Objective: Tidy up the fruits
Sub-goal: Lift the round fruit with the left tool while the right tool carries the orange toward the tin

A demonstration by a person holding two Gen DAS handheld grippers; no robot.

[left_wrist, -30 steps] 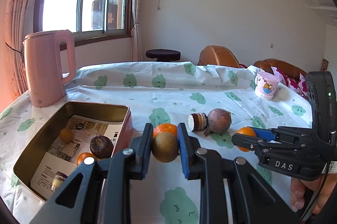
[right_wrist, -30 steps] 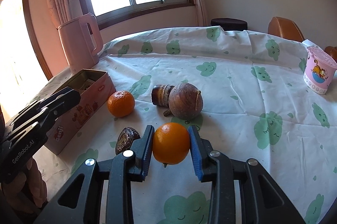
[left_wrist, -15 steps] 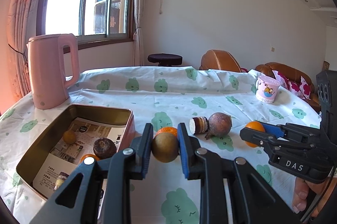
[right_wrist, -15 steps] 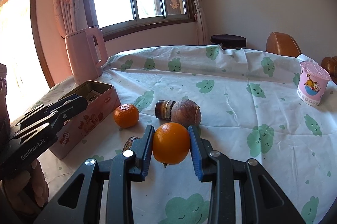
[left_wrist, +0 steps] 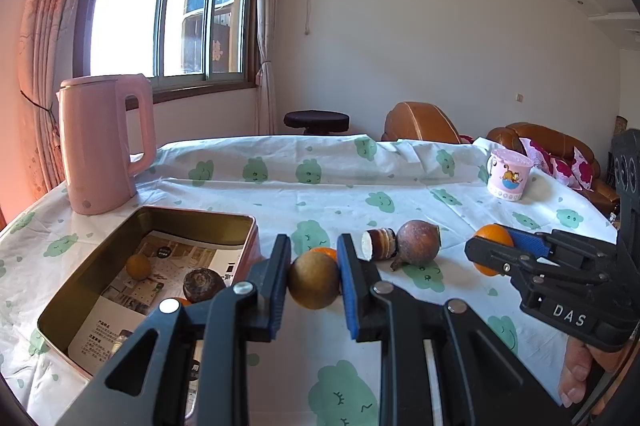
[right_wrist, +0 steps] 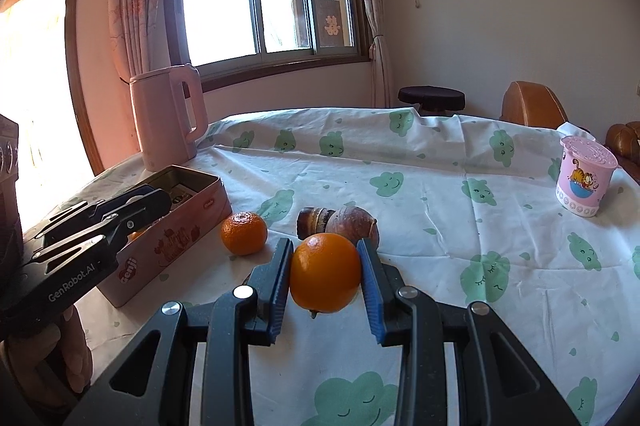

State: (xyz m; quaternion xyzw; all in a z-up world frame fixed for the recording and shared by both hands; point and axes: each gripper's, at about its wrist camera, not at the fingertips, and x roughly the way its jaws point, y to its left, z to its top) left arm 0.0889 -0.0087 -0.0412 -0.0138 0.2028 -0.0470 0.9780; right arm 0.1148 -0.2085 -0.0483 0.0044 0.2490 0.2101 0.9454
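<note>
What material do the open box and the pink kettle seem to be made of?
Box: probably thin metal, since the inner walls shine gold and the rim is rolled; the outside is printed pink. Kettle: likely matte plastic, smooth and of even colour, though painted metal is possible.

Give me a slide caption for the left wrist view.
Left gripper holds a brown fruit beside the open tin; right gripper carries an orange.

White letters reading "DAS" stand on the side of the right gripper (left_wrist: 490, 252). "GenRobot.AI" is printed on the left gripper (right_wrist: 150, 204), and "genji" on the pink tin box (right_wrist: 168, 246).
</note>
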